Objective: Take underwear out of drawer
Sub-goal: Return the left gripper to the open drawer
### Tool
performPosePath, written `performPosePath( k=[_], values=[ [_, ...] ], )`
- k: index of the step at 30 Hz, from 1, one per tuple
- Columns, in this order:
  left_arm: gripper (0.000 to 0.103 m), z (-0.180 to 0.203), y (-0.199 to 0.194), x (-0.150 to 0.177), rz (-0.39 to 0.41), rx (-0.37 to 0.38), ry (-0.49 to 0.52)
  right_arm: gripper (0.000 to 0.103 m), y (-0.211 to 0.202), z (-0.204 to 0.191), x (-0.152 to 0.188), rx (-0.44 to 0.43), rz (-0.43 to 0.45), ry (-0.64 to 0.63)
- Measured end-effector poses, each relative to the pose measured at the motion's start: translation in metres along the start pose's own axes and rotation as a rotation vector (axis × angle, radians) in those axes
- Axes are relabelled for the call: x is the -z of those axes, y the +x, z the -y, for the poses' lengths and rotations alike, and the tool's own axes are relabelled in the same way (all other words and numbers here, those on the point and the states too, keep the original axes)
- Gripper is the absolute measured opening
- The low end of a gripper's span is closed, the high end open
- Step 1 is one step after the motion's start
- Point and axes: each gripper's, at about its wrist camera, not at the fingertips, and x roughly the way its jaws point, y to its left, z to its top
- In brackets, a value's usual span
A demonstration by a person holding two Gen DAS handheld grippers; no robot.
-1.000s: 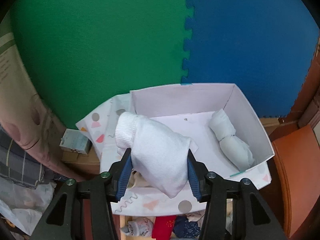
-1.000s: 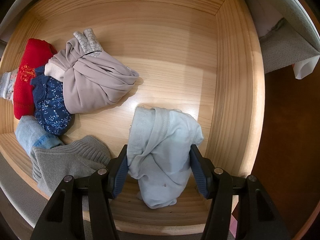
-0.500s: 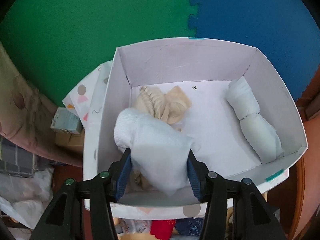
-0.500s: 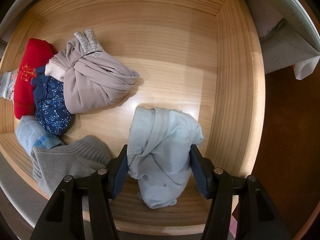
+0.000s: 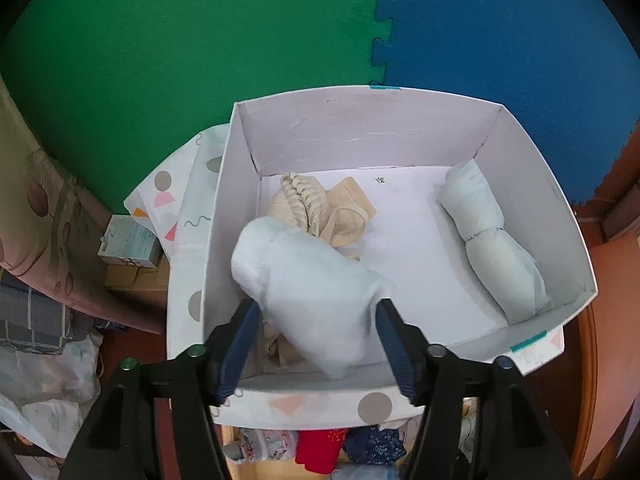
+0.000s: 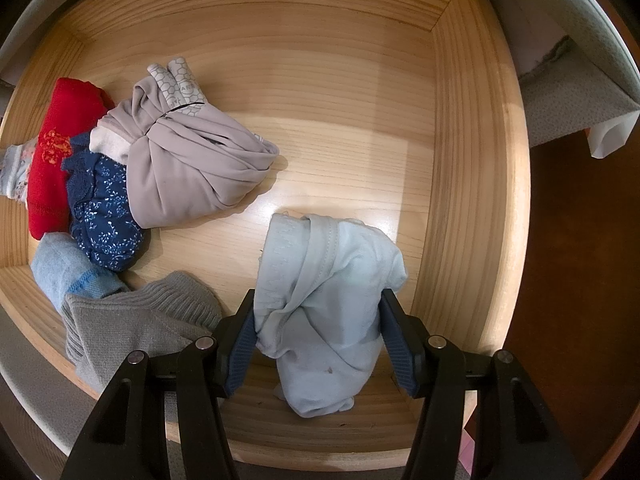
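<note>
Two bundles between two pairs of fingers

Both grippers carry rolled cloth. The left gripper (image 5: 316, 344) is opening its fingers (image 5: 236, 348); a white rolled bundle (image 5: 308, 288) lies between them, above the near corner of a white cardboard box (image 5: 360, 132), over a cream knitted piece (image 5: 316, 208). "38" is printed on the box floor. Another pale roll (image 5: 492, 248) lies by the box's right wall. The right gripper (image 6: 316, 344) is clenched on a pale blue underwear bundle (image 6: 324, 304), folded and stitched at the hem, inside the wooden drawer (image 6: 468, 160).

Green foam mat (image 5: 192, 60), blue mat (image 5: 500, 40), small carton (image 5: 130, 242)
</note>
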Motion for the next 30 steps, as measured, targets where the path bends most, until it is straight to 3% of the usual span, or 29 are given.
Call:
performPosePath(
  k=[6,12,21,30],
  values=[
    [0.064,-0.004,-0.025,0.003,0.032,0.009,0.006,0.055,0.0,-0.001,-0.003,0.002,-0.001,0.006],
    [0.064,-0.013,-0.054,0.028,0.061,-0.014,0.036,0.055,0.0,-0.001,-0.003,0.003,0.0,0.006],
    [0.064,-0.035,-0.062,0.111,0.046,-0.045,0.006,0.055,0.001,-0.001,-0.005,0.004,0.0,0.006],
    [0.064,-0.034,-0.022,0.193,-0.024,-0.098,-0.029,0.055,0.001,-0.001,-0.007,0.007,-0.002,0.007]
  ],
)
